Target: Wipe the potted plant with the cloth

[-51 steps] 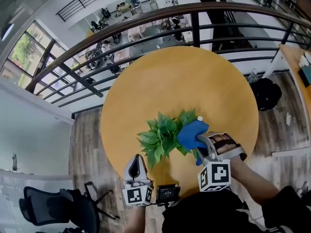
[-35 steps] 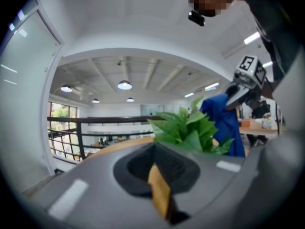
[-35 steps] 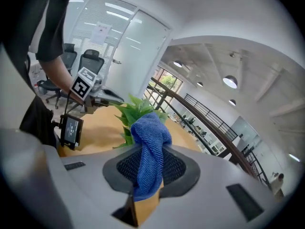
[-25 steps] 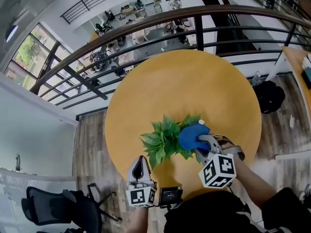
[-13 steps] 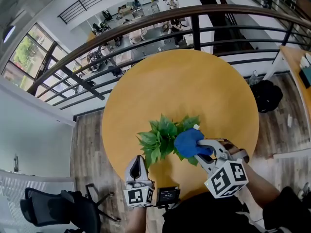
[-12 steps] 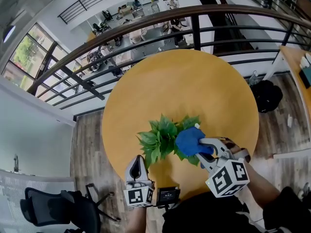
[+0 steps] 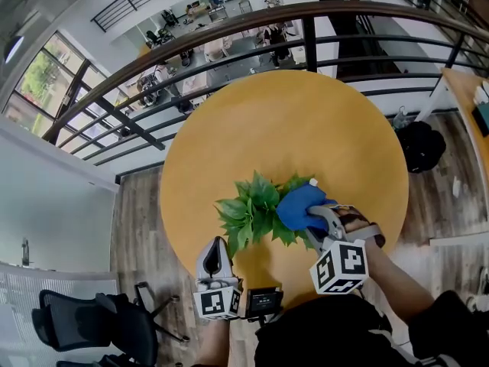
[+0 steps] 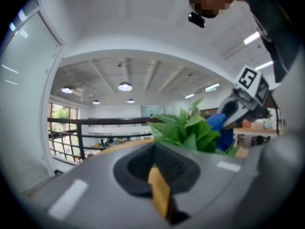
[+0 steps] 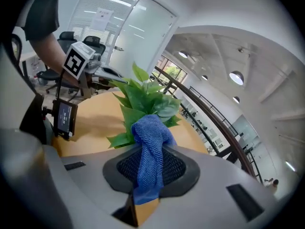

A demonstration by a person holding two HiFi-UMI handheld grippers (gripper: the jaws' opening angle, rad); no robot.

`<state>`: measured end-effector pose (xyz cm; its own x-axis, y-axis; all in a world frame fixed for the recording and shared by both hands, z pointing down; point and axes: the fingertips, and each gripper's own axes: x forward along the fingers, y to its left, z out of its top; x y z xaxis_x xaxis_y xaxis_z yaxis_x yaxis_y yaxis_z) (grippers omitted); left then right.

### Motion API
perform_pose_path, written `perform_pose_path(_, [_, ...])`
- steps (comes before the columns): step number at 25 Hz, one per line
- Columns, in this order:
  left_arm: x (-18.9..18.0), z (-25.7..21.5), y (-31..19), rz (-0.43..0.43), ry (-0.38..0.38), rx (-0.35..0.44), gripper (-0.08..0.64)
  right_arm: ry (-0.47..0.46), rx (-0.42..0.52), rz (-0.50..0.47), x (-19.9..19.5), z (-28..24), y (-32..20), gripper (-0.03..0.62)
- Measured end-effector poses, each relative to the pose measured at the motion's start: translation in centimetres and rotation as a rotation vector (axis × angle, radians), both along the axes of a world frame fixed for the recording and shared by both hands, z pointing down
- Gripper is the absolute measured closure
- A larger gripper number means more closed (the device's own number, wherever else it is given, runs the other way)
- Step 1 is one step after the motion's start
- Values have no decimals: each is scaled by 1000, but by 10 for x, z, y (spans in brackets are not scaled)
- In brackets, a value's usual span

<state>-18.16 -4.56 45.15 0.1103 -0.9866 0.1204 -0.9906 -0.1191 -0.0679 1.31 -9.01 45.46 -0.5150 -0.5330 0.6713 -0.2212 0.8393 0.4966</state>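
Observation:
A potted plant [image 7: 254, 211] with bright green leaves stands on the near part of the round wooden table [image 7: 290, 128]; its pot is hidden under the foliage. My right gripper [image 7: 315, 219] is shut on a blue cloth [image 7: 299, 206], which presses against the leaves on the plant's right side. In the right gripper view the cloth [image 9: 150, 147] hangs bunched between the jaws, right in front of the plant [image 9: 143, 99]. My left gripper [image 7: 215, 249] is shut with nothing in it, at the table's near edge, left of the plant [image 8: 190, 128].
A small black screen device [image 7: 263, 300] sits between the grippers at the near table edge. A dark metal railing [image 7: 229, 37] curves behind the table. On the wooden floor are an office chair [image 7: 84, 319] at the lower left and a black bag [image 7: 420, 145] at the right.
My right gripper has slid the blue cloth back and forth over the plant's right-side leaves and now holds it slightly farther up. The left gripper has stayed put.

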Motion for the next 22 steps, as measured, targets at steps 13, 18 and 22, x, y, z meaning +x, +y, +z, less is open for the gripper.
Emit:
perform_pose_path(13, [-3, 5, -1, 4, 5, -5, 558, -187, -95, -74, 4, -54, 42, 518])
perform_pose_path(18, [-3, 6, -1, 5, 7, -10, 558, -215, -50, -11, 29, -80, 25, 518])
perform_pose_path(22, [-4, 8, -1, 3, 11, -17, 558, -211, 7, 44, 53, -93, 1, 518])
